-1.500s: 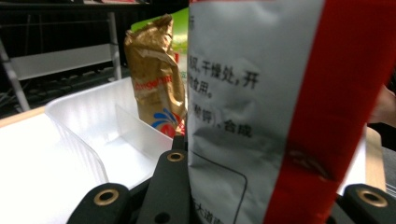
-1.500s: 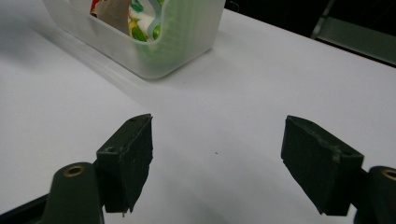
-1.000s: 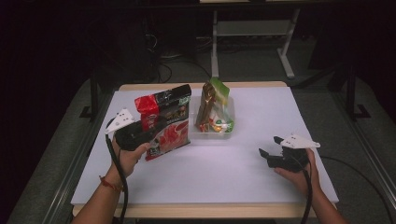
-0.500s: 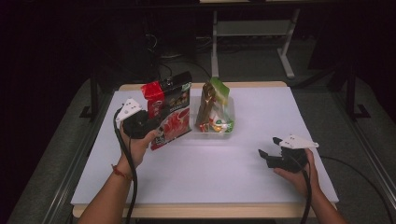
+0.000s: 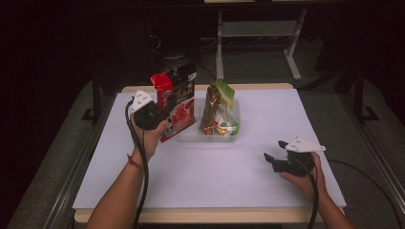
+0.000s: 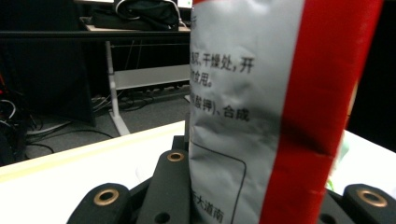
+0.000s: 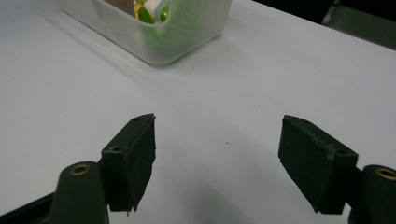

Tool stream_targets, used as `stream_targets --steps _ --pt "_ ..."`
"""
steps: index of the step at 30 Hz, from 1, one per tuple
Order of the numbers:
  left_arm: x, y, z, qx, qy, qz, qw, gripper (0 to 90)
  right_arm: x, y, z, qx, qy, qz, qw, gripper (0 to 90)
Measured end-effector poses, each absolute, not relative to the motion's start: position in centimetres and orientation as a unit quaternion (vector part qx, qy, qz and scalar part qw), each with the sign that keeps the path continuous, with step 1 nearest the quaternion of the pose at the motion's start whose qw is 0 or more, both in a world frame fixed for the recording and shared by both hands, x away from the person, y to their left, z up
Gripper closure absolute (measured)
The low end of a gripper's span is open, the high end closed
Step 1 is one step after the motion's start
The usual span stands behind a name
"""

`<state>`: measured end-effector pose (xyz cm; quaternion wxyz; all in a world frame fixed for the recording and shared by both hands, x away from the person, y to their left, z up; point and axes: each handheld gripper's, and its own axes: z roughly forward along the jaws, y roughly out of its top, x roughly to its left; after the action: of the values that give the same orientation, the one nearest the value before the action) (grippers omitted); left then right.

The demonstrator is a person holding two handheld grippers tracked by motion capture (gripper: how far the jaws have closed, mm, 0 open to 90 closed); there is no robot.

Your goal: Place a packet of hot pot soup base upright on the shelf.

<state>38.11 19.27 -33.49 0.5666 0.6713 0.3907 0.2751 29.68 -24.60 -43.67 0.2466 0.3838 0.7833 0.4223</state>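
Note:
My left gripper [image 5: 155,114] is shut on a red, black and silver snack bag [image 5: 175,102], held upright above the table just left of a clear plastic bin [image 5: 228,136]. In the left gripper view the bag [image 6: 261,116] stands between the jaws, its silver back with printed text facing the camera. A green and brown packet [image 5: 217,107] stands in the bin with other colourful snacks. My right gripper [image 5: 271,160] rests low on the table at the right, open, with nothing between its fingers [image 7: 135,154]. The bin [image 7: 187,37] lies ahead of it.
The white table top [image 5: 229,176] has a wooden front edge. Behind the table stand a white desk frame [image 5: 258,33] and dark equipment on the floor. A cable [image 5: 138,157] trails along the left forearm.
The left hand has carried the snack bag up and away from me, toward the far side of the table beside the bin. The right gripper has stayed put.

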Motion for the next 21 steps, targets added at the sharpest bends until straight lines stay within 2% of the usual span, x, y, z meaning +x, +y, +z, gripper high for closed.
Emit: stream_targets --steps 21 --pt "42.1 16.6 -34.4 0.642 0.436 0.306 0.551 78.6 29.7 -24.4 -44.0 0.378 0.790 0.421 0.235 26.8"
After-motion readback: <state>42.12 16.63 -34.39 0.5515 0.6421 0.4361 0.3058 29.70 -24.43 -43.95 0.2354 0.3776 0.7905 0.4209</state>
